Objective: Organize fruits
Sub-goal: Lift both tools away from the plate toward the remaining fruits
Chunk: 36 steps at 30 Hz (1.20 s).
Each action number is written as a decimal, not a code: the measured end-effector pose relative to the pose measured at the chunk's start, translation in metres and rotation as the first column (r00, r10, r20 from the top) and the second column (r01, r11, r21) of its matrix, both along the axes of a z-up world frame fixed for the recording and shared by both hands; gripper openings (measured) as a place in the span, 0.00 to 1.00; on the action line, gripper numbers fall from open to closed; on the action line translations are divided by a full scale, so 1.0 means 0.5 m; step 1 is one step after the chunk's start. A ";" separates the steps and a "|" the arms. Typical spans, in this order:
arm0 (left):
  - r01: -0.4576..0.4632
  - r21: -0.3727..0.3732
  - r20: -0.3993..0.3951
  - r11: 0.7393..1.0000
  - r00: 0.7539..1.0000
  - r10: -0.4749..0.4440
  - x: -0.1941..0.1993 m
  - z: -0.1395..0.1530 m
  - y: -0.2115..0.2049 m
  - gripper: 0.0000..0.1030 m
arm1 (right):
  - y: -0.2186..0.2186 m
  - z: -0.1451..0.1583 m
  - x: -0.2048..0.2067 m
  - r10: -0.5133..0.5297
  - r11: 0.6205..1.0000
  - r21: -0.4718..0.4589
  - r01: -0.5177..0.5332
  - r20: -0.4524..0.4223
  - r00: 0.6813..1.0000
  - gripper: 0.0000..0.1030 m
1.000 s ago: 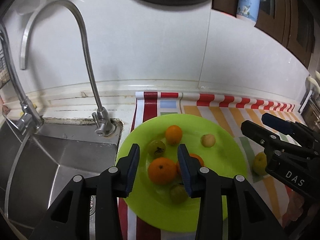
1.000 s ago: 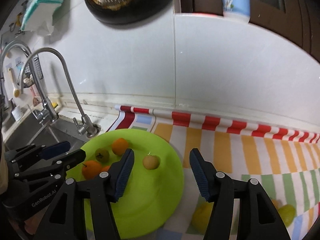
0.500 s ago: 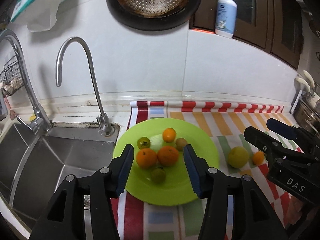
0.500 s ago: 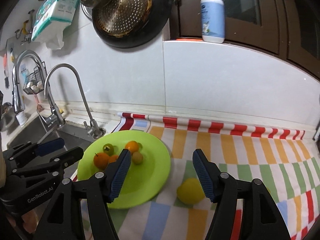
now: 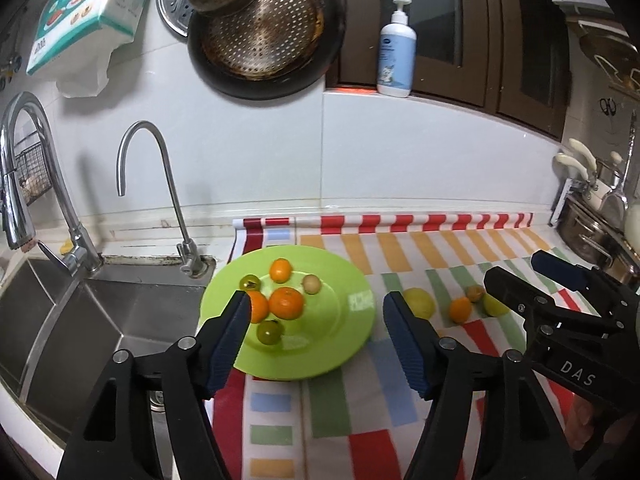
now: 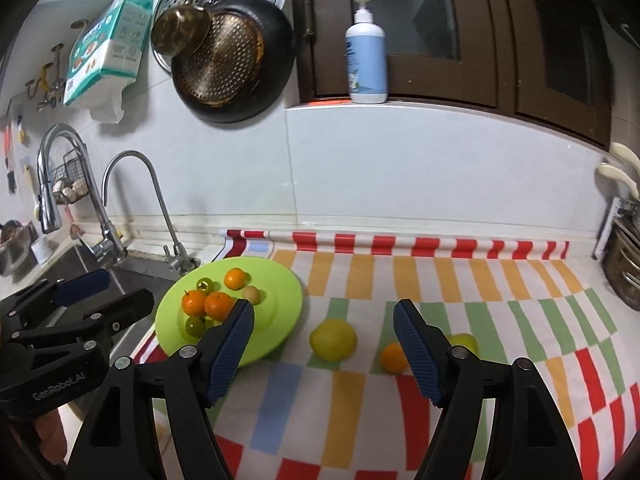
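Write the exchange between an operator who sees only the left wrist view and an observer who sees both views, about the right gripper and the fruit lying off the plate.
Operator: I see the right gripper only from the side. Is it open?
Observer: Yes. The right wrist view shows its jaws wide apart, with nothing held between them.
Operator: What is it facing?
Observer: The big yellow fruit lies on the striped cloth ahead of it, framed between its two fingers in that view.
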<state>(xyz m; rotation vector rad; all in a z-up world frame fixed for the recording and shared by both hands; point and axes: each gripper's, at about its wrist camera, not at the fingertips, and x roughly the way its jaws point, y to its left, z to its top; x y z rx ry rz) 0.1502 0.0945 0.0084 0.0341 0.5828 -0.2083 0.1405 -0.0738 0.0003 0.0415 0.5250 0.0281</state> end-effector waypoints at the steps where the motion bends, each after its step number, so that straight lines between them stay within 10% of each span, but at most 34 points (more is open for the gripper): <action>1: 0.004 -0.001 0.002 1.000 1.000 -0.004 -0.004 0.002 -0.005 0.68 | -0.005 0.001 -0.004 -0.005 1.000 -0.002 0.005 0.001 1.000 0.72; 36: 0.083 0.054 -0.003 0.995 0.997 -0.083 0.019 -0.068 -0.177 0.79 | -0.189 -0.063 -0.027 -0.136 0.990 -0.042 0.133 -0.068 0.988 0.74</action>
